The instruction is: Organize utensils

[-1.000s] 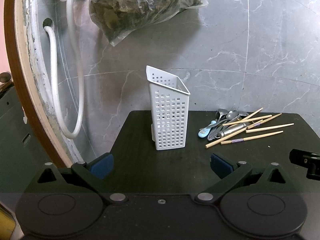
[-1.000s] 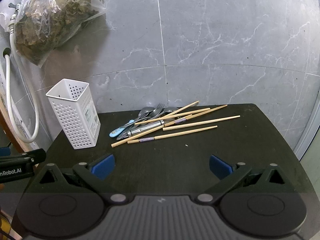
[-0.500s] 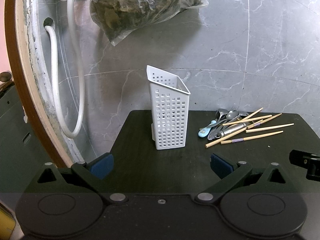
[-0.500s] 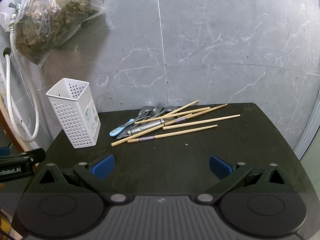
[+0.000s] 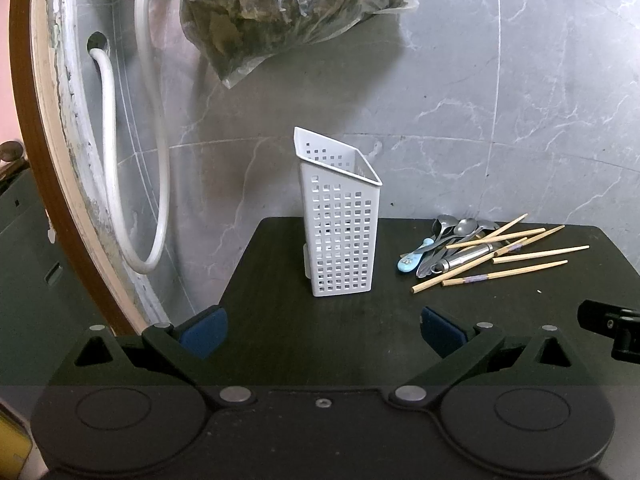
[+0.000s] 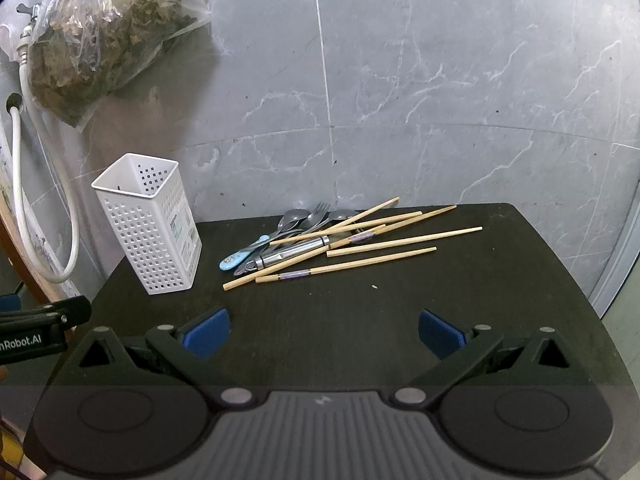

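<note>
Both sets of jaws spread wide and empty, right gripper [image 6: 322, 330] nearer the utensil pile [image 6: 320, 240], long axes left-to-right, just right of white basket [image 6: 150, 226]; left gripper [image 5: 322, 330] facing that basket.

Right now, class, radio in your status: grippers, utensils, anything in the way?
Both grippers open, empty. Chopsticks and spoons piled on table; basket upright, looks empty. Nothing in the way.
</note>
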Motion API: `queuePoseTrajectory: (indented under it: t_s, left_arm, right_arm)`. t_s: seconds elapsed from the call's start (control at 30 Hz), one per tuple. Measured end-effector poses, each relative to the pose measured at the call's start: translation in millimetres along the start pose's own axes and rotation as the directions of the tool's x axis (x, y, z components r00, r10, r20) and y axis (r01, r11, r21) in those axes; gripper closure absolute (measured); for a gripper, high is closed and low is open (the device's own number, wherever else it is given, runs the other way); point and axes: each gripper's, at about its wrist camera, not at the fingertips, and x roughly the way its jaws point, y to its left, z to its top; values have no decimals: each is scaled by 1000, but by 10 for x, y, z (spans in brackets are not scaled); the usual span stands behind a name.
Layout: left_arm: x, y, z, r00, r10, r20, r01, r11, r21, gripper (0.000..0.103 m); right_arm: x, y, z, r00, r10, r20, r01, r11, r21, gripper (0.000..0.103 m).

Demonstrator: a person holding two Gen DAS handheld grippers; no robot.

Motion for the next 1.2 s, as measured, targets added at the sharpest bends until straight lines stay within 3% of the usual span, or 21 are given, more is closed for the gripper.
queuePoseTrajectory:
  t_s: [0.93, 1.2]
  left_arm:
    - [117, -55, 16, 998, 27, -50, -28, 999, -22, 1]
    - [321, -113, 20, 992, 109, -60, -111, 993, -36, 1]
  right_arm:
    - [138, 0, -2, 999, 16, -38, -16, 1000, -2, 0]
    - [302, -115, 64, 997, 33, -65, -35, 999, -26, 0]
